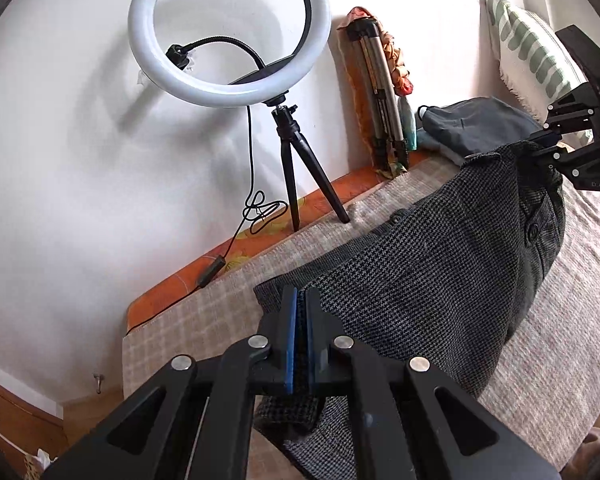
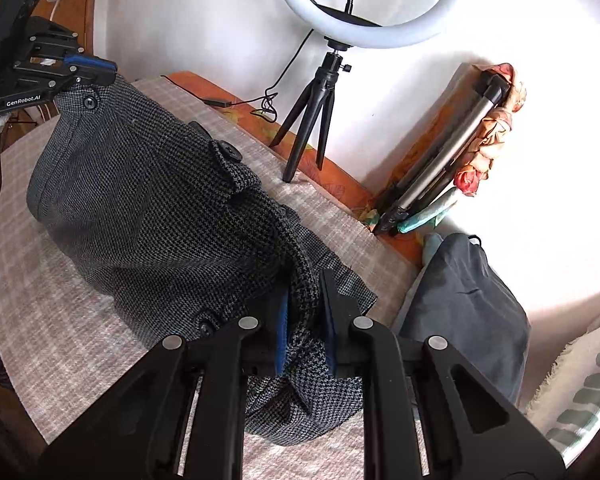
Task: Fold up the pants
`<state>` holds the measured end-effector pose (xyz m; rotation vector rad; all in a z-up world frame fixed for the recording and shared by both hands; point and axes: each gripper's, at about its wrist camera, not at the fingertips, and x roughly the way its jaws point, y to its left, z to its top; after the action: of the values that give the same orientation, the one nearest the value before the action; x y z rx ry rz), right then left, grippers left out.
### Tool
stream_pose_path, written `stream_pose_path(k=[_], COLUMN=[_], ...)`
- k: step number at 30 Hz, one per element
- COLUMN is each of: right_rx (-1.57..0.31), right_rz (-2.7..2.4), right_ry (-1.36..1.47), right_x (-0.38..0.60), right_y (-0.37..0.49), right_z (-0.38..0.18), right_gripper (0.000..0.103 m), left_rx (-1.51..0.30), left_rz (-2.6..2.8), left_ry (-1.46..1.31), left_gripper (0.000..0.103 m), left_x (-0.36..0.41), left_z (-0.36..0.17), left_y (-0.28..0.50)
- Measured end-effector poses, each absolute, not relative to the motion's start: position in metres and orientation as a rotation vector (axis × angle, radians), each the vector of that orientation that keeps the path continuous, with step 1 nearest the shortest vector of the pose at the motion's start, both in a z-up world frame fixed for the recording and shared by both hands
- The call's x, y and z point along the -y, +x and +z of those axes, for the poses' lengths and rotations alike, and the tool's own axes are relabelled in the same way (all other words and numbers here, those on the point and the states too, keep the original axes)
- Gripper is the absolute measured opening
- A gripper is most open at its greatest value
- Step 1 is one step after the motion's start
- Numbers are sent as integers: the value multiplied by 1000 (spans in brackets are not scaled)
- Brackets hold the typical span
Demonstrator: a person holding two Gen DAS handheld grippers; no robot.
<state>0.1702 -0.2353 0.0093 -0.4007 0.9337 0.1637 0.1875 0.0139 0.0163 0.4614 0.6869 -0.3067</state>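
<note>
White wall backs a bed (image 1: 188, 320) spread with a pale checked cover, where a ring light (image 1: 224, 32) stands on its small tripod beside a folded tripod (image 1: 380, 100) leaning in the corner. From the left wrist view, the left tool (image 1: 298, 336) is clamped tight on one edge of the houndstooth pants (image 1: 420, 260), its blue pads pressed together on a thin layer of cloth, while the right tool (image 1: 548, 148) pinches the far edge near a button. Between them the pants hang in a slack sling, their belly resting on the bed. From the right wrist view, the right tool (image 2: 304, 328) grips a thicker bunch of the same pants (image 2: 140, 184), so its pads stand slightly apart with fabric filling the gap; the left tool (image 2: 96, 70) holds the opposite corner just above a button. A folded grey garment (image 2: 468, 304) lies beside a patterned pillow (image 2: 580, 392). This woven cloth looks soft, fairly heavy and grippy rather than slick; it should drape and sag, not hold shape. Gripping at seamed or hemmed edges, as now, probably gives the firmest hold, and buttoned flaps may catch or bulk up a fold.
</note>
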Motion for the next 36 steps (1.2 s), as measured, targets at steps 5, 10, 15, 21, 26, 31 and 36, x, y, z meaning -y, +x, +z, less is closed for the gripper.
stream_pose_path(k=[5,10,15,21,26,31,36], right_rx=[-977,-1047,-1096,-1139,-1098,-1096,-1132], right_rz=[162,184,193,213,181,159,142], right_ry=[-400,-412,-397,-360,-232,-83,3], right_x=[252,262,268,277,299,325,342], right_y=[208,244,272,276,258,224,211], right_z=[-12,-47,-82,-109,-100,-99,-107], right_gripper=[15,15,15,15,59,70,70], left_rx=[-702,-749,-782,-832,-884,-924,-957], left_rz=[-290,-267,-228,-277,-392,-384,-254], left_ry=[496,508,517,434,114,31,74], left_gripper=[2,2,1,1,1,1,1], left_x=[-2,2,-2,-18,-49,-52,-46], left_z=[5,-23,-50,-65,-69,-89,-108], left_y=[234,279,318,325,314,306,316])
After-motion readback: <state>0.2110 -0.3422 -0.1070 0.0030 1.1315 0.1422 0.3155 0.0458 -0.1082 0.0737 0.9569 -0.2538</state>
